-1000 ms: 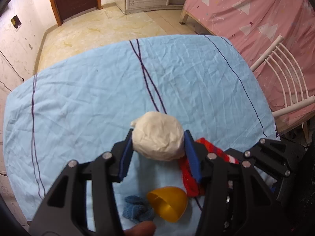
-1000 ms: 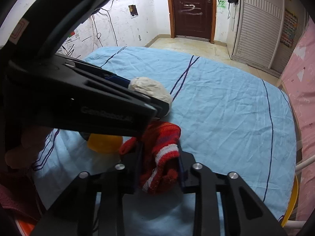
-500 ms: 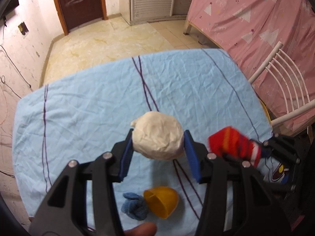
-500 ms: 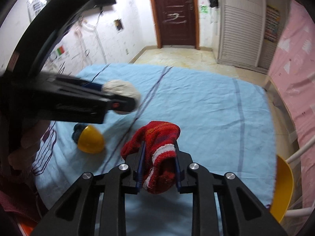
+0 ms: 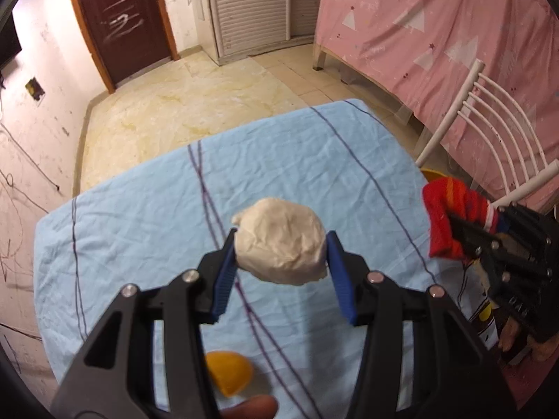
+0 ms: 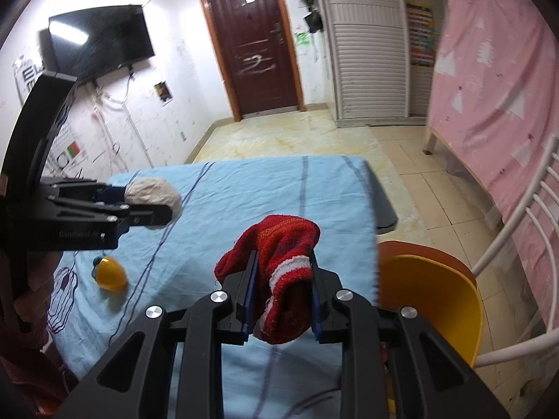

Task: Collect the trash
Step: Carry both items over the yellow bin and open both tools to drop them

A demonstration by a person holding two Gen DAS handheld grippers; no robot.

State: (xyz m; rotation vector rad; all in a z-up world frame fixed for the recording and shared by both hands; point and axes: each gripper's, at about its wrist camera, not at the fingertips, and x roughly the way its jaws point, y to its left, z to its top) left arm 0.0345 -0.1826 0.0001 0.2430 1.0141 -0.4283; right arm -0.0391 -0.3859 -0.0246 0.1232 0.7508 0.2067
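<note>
My left gripper is shut on a cream crumpled paper ball and holds it above the blue tablecloth. The ball also shows in the right wrist view. My right gripper is shut on a red knitted sock with a white stripe, lifted above the table near its right edge. The sock shows at the right of the left wrist view. A yellow half shell lies on the cloth, also low in the left wrist view.
A yellow bin stands on the floor just right of the table. A white chair and a pink-covered bed are to the right. A small blue item peeks from behind the yellow shell.
Both grippers have risen from the table with their loads. The right gripper has carried the red sock to the right, toward the table edge and the yellow bin.
</note>
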